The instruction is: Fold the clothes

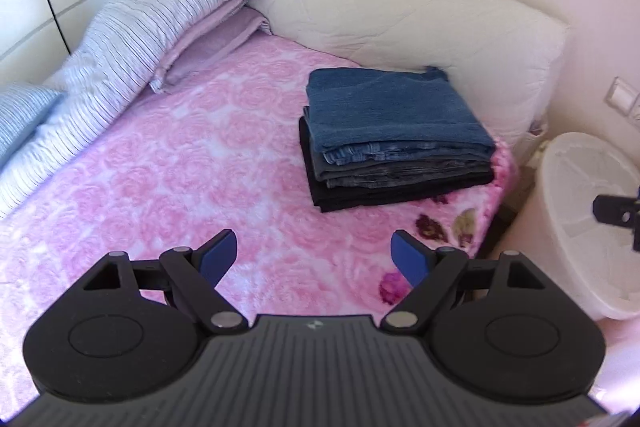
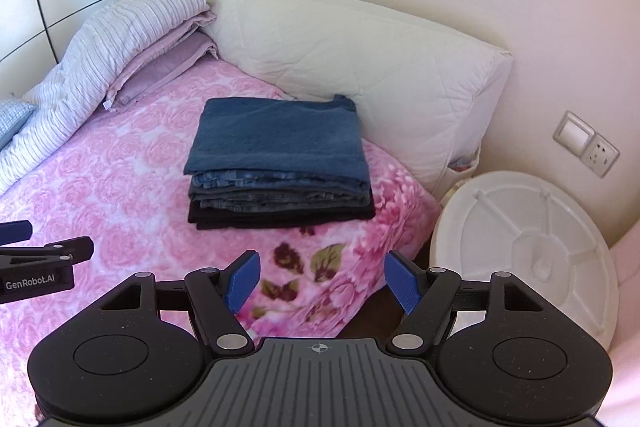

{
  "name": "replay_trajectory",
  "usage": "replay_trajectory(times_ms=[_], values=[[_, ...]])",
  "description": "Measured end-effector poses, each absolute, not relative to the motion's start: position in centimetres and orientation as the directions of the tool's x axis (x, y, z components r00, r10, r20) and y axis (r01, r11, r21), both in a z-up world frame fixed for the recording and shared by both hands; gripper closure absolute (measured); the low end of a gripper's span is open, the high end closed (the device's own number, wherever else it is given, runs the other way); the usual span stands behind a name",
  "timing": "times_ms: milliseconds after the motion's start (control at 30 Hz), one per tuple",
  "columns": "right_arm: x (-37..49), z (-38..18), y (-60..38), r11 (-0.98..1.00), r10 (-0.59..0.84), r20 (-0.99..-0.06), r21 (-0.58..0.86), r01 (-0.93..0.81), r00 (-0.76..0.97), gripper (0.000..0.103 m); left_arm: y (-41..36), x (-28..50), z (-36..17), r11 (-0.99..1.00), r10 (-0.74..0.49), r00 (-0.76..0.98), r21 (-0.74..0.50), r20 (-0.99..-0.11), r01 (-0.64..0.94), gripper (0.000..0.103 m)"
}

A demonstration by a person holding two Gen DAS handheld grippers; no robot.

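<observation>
Both my left gripper and right gripper hang wide open, jaws empty. Folded stack of blue, grey and black trousers sits near the pink rose-patterned bed's corner; a careless nudge could topple it.

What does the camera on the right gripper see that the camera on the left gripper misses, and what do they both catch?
Only the right wrist view shows the wall socket below the light switch, and the left gripper's side with a printed label. Only the left wrist view shows the left gripper head-on, jaws open and empty, plus a sliver of the right gripper. Both show the stack of folded clothes on the pink blanket, the cream cushion, the striped pillows and the white round basket.
</observation>
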State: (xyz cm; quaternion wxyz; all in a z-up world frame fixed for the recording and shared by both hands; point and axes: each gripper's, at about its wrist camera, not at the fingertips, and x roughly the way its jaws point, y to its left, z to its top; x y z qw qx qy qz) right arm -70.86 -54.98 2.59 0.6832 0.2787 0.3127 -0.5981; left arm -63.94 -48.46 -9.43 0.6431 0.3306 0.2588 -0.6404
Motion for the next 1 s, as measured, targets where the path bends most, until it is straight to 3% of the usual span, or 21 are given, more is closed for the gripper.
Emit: replay_trajectory(times_ms=[600,1000], values=[[-74.2,1.0,-59.0,0.258,-0.595,-0.777,0.058,0.964,0.206,0.031,-49.6,-67.9,-9.4,0.072,-0.598,0.085,0.052,-0.797,0.996,0.021],[-74.1,1.2,-59.4,0.264,-0.599,-0.769,0.073,0.962,0.223,0.031,-49.6,-69.1,-9.3,0.002,-0.598,0.028,0.033,-0.801,0.999,0.021]])
